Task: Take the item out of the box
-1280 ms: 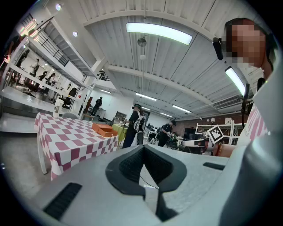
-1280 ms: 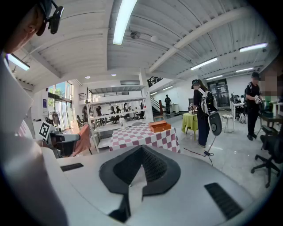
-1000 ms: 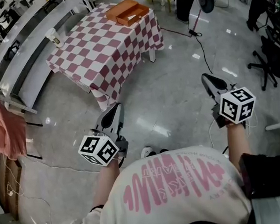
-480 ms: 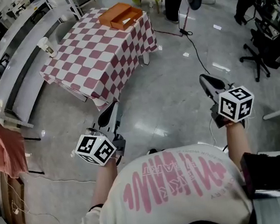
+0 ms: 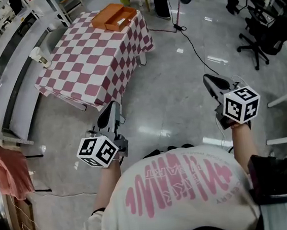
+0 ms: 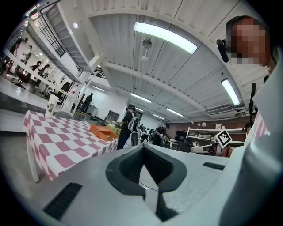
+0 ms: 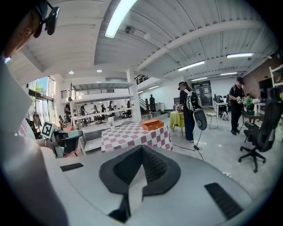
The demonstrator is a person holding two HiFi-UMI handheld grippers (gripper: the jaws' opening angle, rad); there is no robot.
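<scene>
An orange box [image 5: 113, 17] lies open at the far end of a table under a red-and-white checked cloth [image 5: 92, 61]; a pale item shows inside it. The same box [image 7: 152, 124] is far ahead in the right gripper view, and the box [image 6: 105, 132] lies left of centre in the left gripper view. My left gripper [image 5: 113, 107] is held over the floor, short of the table's near corner, jaws shut and empty. Further right my right gripper [image 5: 209, 79] is also shut with nothing in it. Both stand far from the box.
A paper cup [image 5: 39, 56] stands on the table's left edge. Long grey benches [image 5: 5, 65] run along the left, with a pink cloth [image 5: 6, 167] hanging. A stand with a floor cable [image 5: 192, 45], office chairs [image 5: 258, 43] and standing people [image 7: 189, 110] lie beyond.
The table and box have slid left and slightly up in the head view as the person turned. Both grippers keep their places and stay shut.
</scene>
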